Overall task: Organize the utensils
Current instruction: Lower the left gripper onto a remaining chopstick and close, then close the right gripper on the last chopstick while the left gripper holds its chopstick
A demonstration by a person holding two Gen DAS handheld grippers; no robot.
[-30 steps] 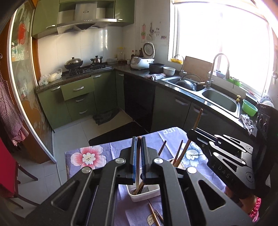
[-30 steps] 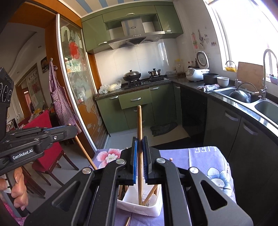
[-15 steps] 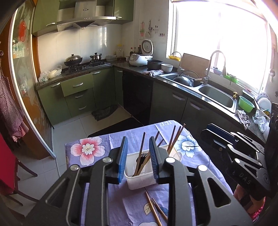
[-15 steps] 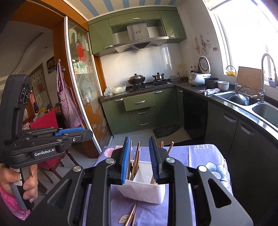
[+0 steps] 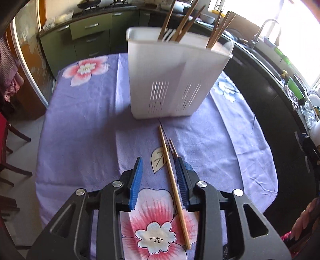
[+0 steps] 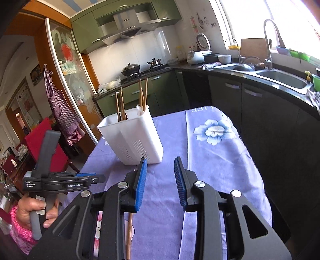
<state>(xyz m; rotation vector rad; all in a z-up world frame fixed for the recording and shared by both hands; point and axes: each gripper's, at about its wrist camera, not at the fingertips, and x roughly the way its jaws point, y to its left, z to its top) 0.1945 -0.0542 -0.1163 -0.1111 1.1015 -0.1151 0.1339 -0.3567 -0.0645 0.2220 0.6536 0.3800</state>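
A white slotted utensil holder [image 5: 176, 80] stands on the purple floral tablecloth [image 5: 80, 124], with several wooden chopsticks [image 5: 184, 18] upright in it. Two loose chopsticks lie on the cloth in front of it: a light one [image 5: 172, 172] and a darker one [image 5: 173, 148]. My left gripper [image 5: 159, 166] is open and low over them, the light chopstick between its jaws. My right gripper [image 6: 160, 166] is open and empty, just right of the holder [image 6: 132, 134]. The left gripper [image 6: 66, 180] shows at the left of the right wrist view.
The table edge drops off at left toward red chairs [image 6: 42, 144] and at right toward dark cabinets [image 5: 270, 84]. A sink and faucet [image 6: 280, 76] sit on the counter at right. A stove with pots [image 6: 140, 68] stands at the back.
Both grippers let go of their chopsticks into the holder and opened. The left then dropped down to the table over the loose chopsticks; the right also came lower.
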